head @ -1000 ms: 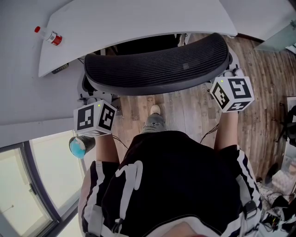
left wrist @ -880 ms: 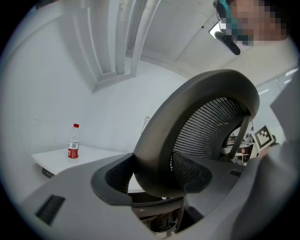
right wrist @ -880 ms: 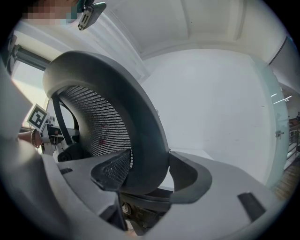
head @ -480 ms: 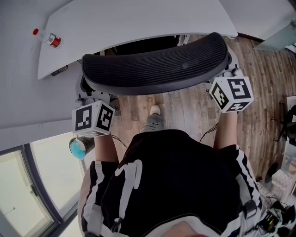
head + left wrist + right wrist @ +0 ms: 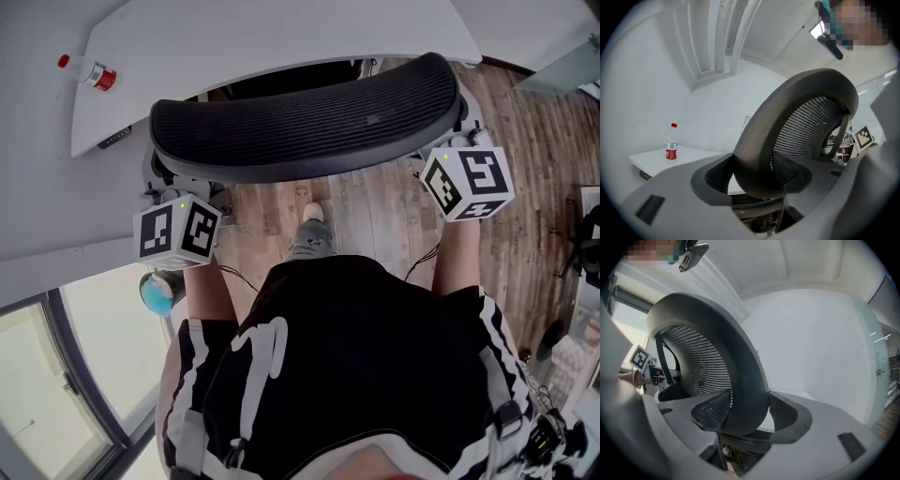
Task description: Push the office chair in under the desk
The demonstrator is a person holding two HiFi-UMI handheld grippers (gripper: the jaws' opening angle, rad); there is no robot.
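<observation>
The office chair's black mesh backrest (image 5: 309,117) curves across the head view, its top edge just short of the white desk (image 5: 281,33). My left gripper (image 5: 172,199) is shut on the backrest's left edge, and my right gripper (image 5: 448,148) is shut on its right edge. In the left gripper view the jaws of my left gripper (image 5: 757,176) clasp the dark frame of the backrest (image 5: 806,122). My right gripper (image 5: 746,416) holds the backrest (image 5: 708,362) the same way in its own view. The chair's seat and base are hidden.
A red-capped bottle (image 5: 86,73) lies on the desk's left end, and it also shows in the left gripper view as the bottle (image 5: 671,143). A blue round object (image 5: 157,292) sits by the window at the left. Wooden floor (image 5: 375,220) and cables lie to the right.
The backrest has moved toward the desk and a little left. Both grippers have gone along with it, still clamped on its edges.
</observation>
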